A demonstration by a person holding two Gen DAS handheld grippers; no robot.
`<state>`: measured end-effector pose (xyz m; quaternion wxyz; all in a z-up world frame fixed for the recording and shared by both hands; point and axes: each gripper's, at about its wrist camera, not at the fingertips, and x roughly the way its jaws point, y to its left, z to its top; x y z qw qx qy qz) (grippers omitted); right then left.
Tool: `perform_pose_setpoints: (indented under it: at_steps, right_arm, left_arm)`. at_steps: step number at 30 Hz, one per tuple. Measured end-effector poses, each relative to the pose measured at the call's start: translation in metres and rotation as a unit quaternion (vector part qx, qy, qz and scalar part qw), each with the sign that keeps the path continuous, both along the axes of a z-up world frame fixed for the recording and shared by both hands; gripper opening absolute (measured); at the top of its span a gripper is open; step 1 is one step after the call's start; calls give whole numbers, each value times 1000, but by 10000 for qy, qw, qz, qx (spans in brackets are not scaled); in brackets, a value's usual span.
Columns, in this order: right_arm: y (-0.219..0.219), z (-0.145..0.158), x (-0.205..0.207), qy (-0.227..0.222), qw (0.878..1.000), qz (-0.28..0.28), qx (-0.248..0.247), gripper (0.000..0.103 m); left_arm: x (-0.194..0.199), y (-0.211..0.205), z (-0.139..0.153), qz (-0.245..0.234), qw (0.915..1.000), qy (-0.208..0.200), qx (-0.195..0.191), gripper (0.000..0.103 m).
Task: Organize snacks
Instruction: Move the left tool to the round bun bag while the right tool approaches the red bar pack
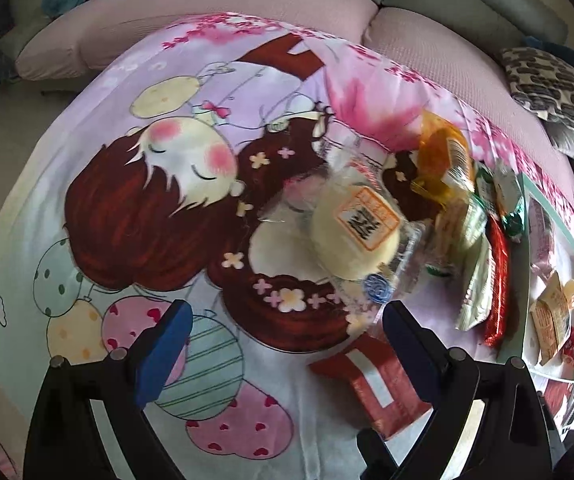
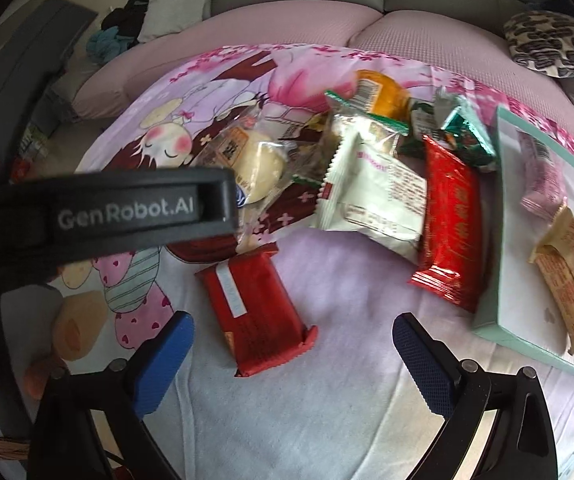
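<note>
Snacks piled beside teal tray.

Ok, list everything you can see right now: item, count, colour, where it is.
red flat pack: one, red, on the cloth nearest the grippers
round bun: one, pale yellow in clear wrap, behind the flat pack
white pack: one, white, middle of the pile
long red pack: one, red, beside the tray's left wall
orange pack: one, orange, far end of the pile
green packs: at least two, green, far right of the pile
tray: one, mint green, right of the pile
tan snack: one, tan, in the tray
pink snack: one, pink, in the tray
cloth: one, cartoon print, under everything
sofa: one, pink and grey, behind
left gripper: open, empty
right gripper: open, empty
</note>
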<state>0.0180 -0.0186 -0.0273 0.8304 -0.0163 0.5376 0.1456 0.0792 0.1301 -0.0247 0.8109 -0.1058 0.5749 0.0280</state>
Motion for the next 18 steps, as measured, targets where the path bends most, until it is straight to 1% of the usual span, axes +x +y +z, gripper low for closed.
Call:
perform_pose_setpoints:
  at_steps: [6,7,8,10,12,18]
  right_arm:
    - [9,-12,5,47,9999,74,-104,89]
    - [9,-13,6,30,9999,43,-145,87]
    - [8,-14,7,26,9999,6,-146,86]
    - [2,-14,9,49,9999,-96,8,82]
    - [-3,-13,11,5,9998,-216,30,79]
    - [-23,-14,15,120,9983,-543,161,64]
  left_arm:
    - [-1,8,1,127,9999,-34,-79,96]
    - [0,8,1,132,9999,-40,-96,96]
    - [0,8,1,137,9998,-50,-116,96]
    - [-1,9,3,142,9998,-71,-156,96]
    - [-1,8,3,131,9997,-82,-185,96]
    - [4,1,6,108,9994,-141,-312,96]
